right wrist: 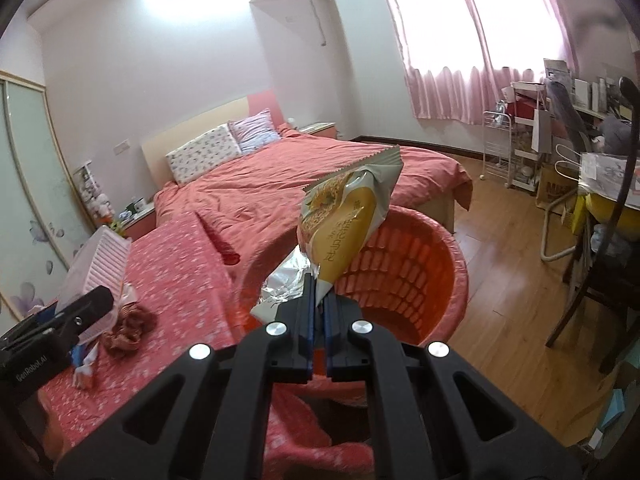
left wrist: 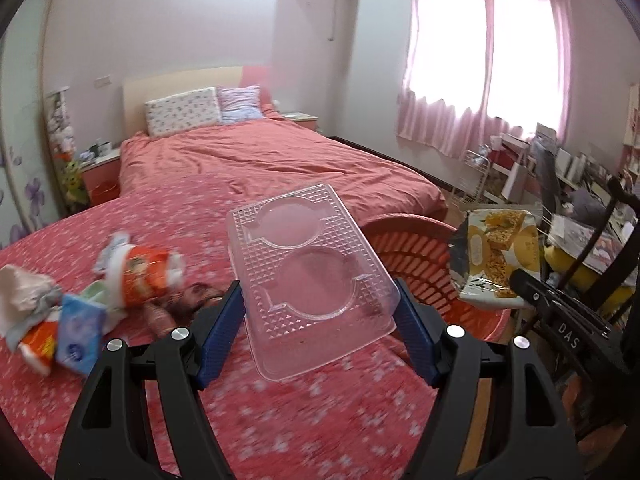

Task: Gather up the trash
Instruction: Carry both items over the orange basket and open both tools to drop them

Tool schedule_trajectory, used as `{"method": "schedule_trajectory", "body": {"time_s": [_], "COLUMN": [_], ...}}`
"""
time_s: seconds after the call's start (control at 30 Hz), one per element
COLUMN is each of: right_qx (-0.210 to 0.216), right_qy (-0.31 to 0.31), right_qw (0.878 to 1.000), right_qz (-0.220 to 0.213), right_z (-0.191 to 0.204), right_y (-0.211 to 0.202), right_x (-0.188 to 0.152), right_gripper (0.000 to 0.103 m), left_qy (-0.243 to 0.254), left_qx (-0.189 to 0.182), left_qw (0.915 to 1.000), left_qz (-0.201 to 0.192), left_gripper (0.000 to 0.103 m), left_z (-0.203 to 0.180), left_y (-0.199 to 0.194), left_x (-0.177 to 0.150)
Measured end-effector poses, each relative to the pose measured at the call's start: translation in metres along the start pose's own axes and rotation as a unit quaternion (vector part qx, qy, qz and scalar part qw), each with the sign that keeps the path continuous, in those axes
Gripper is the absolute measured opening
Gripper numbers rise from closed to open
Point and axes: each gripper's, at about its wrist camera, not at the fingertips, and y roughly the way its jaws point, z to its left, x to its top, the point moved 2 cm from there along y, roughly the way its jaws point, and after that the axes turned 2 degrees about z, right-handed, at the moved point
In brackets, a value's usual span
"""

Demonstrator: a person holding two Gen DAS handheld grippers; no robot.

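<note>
Snack bag (right wrist: 348,220) hangs pinched in the right gripper (right wrist: 319,312), directly over the orange laundry basket (right wrist: 432,264), nearer it than the other load. Left gripper (left wrist: 318,320) clamps the clear plastic tray (left wrist: 308,276) by its sides, long axis pointing away, with the basket just beyond to its right.

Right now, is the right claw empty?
No: the right claw is shut on a yellow snack bag above the orange basket.

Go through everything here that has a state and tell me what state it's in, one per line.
Left claw: clamped on the clear plastic tray, held aloft.
Right claw: shut on the snack bag, over the basket.
Red basket: upright beside the bed.
Curtains: drawn.
Remaining wrappers: still on the bedspread.
</note>
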Motion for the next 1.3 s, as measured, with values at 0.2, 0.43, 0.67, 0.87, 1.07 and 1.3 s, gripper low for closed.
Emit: {"method": "schedule_trajectory", "body": {"time_s": [0.2,0.43,0.67,0.87,1.07,1.3], "right_qx": [-0.001,-0.001,0.001,0.001,0.007,-0.001], "right_qy": [0.010,0.020,0.029,0.036,0.041,0.050], "right_qw": [1.000,1.000,1.000,0.999,0.999,0.999], "right_qz": [-0.001,0.002,0.003,0.004,0.009,0.013], "right_z": [-0.013,-0.024,-0.032,-0.037,-0.041,-0.046], "right_y": [0.013,0.026,0.036,0.044,0.056,0.061], "right_x": [0.003,0.002,0.008,0.010,0.012,0.008], "right_gripper": [0.005,0.005,0.005,0.005,0.013,0.031], "left_qy": [0.023,0.040,0.050,0.057,0.059,0.039], "left_qx": [-0.020,-0.037,-0.049,-0.055,-0.053,-0.058], "left_qw": [0.9995,0.9983,0.9971,0.9961,0.9955,0.9944], "left_qz": [0.011,0.021,0.031,0.039,0.051,0.079], "left_gripper": [0.072,0.072,0.072,0.072,0.075,0.083], "left_z": [-0.024,-0.041,-0.055,-0.062,-0.065,-0.056], "left_y": [0.021,0.041,0.058,0.071,0.085,0.093], "left_x": [0.005,0.009,0.012,0.012,0.010,0.008]}}
